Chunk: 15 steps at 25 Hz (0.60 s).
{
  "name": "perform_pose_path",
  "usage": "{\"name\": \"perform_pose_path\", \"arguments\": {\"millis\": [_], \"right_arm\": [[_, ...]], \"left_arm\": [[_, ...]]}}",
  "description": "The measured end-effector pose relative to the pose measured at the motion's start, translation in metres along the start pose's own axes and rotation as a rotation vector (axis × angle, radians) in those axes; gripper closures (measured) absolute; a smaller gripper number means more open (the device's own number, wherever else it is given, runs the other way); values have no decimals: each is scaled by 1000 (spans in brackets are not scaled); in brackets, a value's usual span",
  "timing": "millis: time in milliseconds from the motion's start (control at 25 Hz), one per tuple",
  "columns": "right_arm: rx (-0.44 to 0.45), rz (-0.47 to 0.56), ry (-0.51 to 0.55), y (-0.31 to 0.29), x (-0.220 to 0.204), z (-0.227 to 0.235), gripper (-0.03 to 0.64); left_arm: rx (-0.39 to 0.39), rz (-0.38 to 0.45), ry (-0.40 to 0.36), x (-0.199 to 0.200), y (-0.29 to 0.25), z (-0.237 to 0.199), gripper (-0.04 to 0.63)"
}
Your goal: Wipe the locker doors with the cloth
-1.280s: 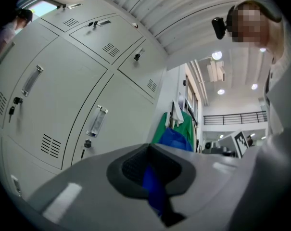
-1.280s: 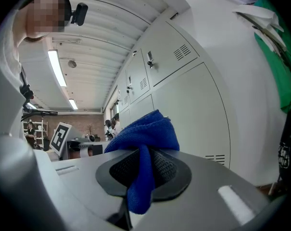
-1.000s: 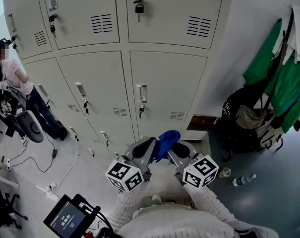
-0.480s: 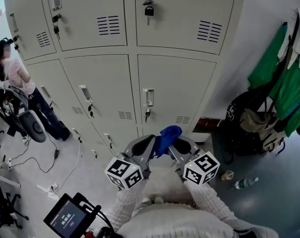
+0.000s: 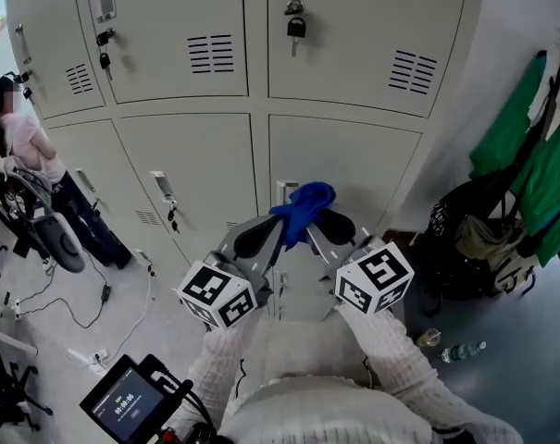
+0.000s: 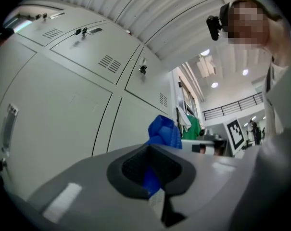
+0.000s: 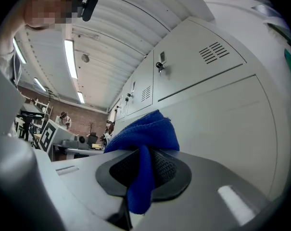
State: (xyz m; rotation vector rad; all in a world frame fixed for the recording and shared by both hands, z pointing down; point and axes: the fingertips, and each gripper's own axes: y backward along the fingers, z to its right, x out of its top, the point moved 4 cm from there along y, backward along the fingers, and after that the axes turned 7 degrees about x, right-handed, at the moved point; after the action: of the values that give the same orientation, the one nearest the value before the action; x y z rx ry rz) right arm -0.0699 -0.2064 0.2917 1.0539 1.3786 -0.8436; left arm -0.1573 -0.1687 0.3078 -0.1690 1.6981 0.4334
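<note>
The left hand-held gripper [image 5: 259, 236] and the right hand-held gripper [image 5: 328, 227] were held up side by side before the chest. Their tips angled toward each other and their marker cubes sat nearest the body. Each had its jaws clamped on one blue cloth [image 5: 303, 202] bunched between them. Both forearms, in white knit sleeves [image 5: 226, 377], sloped upward.

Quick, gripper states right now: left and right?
Left gripper: jaws shut on the blue cloth.
Right gripper: jaws shut on the same blue cloth.
</note>
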Motion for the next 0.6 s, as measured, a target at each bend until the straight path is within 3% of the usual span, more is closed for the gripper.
{"name": "perform_pose_path", "arguments": {"millis": [160,400,600], "right_arm": [[-10,43,53,-24,32,16,566],[-11,74,95,-56,69,32,566],[-42,59,63,-66,77,48,566]], "left_arm": [[-9,65,-68,38,-22,-13,589],[5,124,-94,80,-41,-34,589],[6,134,-108,97,-53,-40,589]]}}
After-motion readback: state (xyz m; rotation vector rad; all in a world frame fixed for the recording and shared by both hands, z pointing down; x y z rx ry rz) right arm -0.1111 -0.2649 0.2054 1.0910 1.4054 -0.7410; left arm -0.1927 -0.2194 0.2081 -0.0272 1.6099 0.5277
